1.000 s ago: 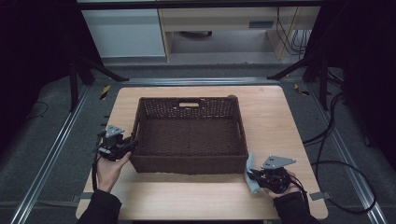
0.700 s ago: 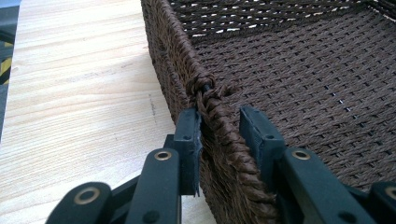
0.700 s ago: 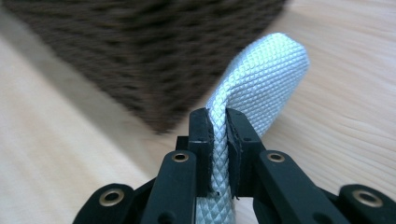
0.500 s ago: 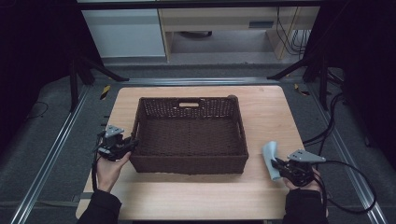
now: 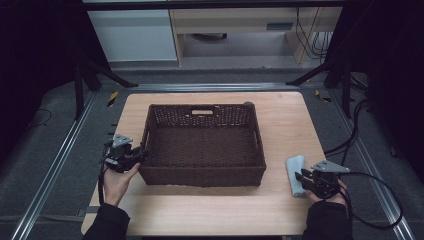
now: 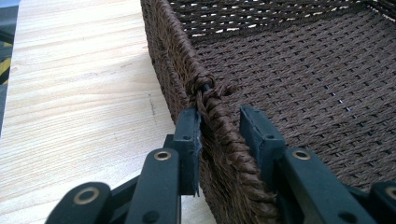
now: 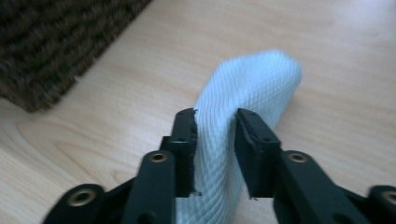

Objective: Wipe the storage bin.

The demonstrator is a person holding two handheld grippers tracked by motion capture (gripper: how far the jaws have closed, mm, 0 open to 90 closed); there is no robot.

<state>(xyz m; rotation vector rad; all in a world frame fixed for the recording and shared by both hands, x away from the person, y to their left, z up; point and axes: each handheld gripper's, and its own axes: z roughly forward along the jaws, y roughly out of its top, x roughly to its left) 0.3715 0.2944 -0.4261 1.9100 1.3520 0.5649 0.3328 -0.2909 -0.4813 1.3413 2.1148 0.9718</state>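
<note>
High view, change: the right gripper (image 5: 306, 178) has been carried from the basket's near right corner out to the lower right of the frame, and the pale blue cloth (image 5: 295, 172) has been carried with it.
High view, meaning: the cloth is judged to be drawn clear of the basket (image 5: 202, 145), so placement inside is not yet begun.
High view, left gripper (image 5: 134, 157): it has been kept at the basket's left wall, left of frame centre.
High view, cloth position: on the desk (image 5: 290, 120), well apart from the basket's right wall.
High view, cloth axis: the long axis runs from bottom to top of the frame, the free end pointing upward.
Left gripper view, fingers (image 6: 189, 142): set astride the woven rim (image 6: 217, 128), one outside and one inside; the outer one touches the weave, while a gap is seen at the inner one, so a full pinch cannot be confirmed.
Right gripper view, fingers (image 7: 184, 140): pinched on the cloth (image 7: 247, 86).
Right gripper view, cloth attitude: arched upward, folded end toward the upper right.
</note>
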